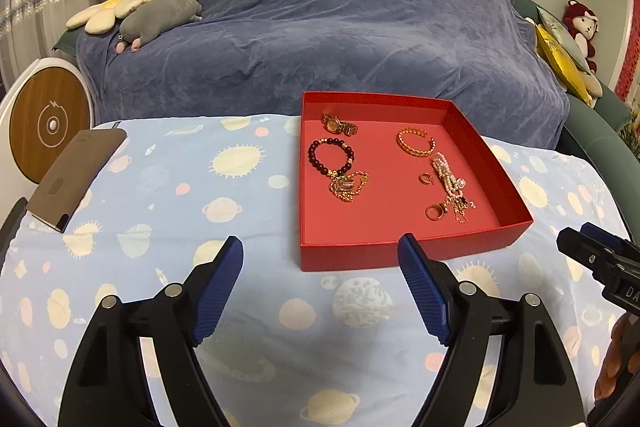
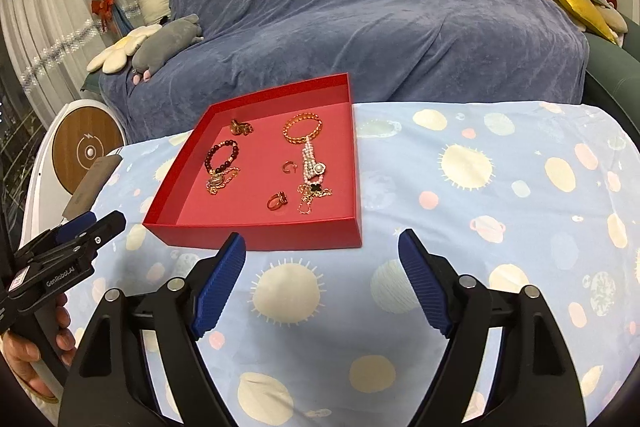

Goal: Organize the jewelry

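I am holding my left gripper (image 1: 320,283) and right gripper (image 2: 322,281) spread wide and empty above the planet-print cloth (image 2: 500,187). Ahead, the jewelry is lying inside the red tray (image 1: 404,251); its tangled chains (image 1: 348,185) are risking snagging together, I judge. Beyond, a blue-covered sofa (image 1: 340,19) is filling the room.
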### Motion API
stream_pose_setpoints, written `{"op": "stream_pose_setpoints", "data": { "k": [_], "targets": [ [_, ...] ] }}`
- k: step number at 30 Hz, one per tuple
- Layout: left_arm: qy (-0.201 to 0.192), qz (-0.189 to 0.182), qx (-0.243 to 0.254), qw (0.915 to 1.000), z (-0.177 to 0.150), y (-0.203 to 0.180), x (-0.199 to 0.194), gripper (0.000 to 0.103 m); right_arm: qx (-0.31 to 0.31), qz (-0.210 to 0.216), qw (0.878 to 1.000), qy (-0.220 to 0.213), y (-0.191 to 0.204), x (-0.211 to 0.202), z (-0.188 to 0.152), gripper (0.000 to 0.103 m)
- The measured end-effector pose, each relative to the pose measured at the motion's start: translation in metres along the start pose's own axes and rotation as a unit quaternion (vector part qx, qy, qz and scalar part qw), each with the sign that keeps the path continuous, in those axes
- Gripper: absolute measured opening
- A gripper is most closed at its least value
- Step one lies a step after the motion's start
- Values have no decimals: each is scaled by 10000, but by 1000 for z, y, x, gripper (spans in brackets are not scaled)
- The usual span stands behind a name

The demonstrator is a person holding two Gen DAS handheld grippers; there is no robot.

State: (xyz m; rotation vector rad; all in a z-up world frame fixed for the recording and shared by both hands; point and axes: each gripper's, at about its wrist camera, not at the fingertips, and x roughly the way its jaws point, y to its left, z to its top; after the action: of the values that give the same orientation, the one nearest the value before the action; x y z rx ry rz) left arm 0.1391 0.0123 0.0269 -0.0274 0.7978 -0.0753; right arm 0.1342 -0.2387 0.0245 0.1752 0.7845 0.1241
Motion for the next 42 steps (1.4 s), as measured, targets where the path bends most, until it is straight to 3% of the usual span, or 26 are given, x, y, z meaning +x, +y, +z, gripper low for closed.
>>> {"op": "stream_pose_setpoints", "data": {
  "k": [7, 10, 15, 28, 42],
  "targets": [
    [110, 14, 53, 9999, -6, -9, 9, 84, -321, -252, 9992, 53, 10, 8, -15, 89],
    [184, 134, 11, 9997, -10, -9, 16, 87, -571, -357, 9977, -28, 20, 13, -21, 97],
    [416, 98, -50, 9991, -17, -10, 27, 87, -683, -286, 9971, 191, 29, 22, -28, 98],
    [193, 124, 79, 9997, -19, -20, 14, 87, -300, -210, 9993, -102, 22, 7, -24, 98],
    [116, 174, 134, 9997, -19, -25, 11, 87, -525, -257, 9981, -182, 32, 6, -28, 98]
  ]
}}
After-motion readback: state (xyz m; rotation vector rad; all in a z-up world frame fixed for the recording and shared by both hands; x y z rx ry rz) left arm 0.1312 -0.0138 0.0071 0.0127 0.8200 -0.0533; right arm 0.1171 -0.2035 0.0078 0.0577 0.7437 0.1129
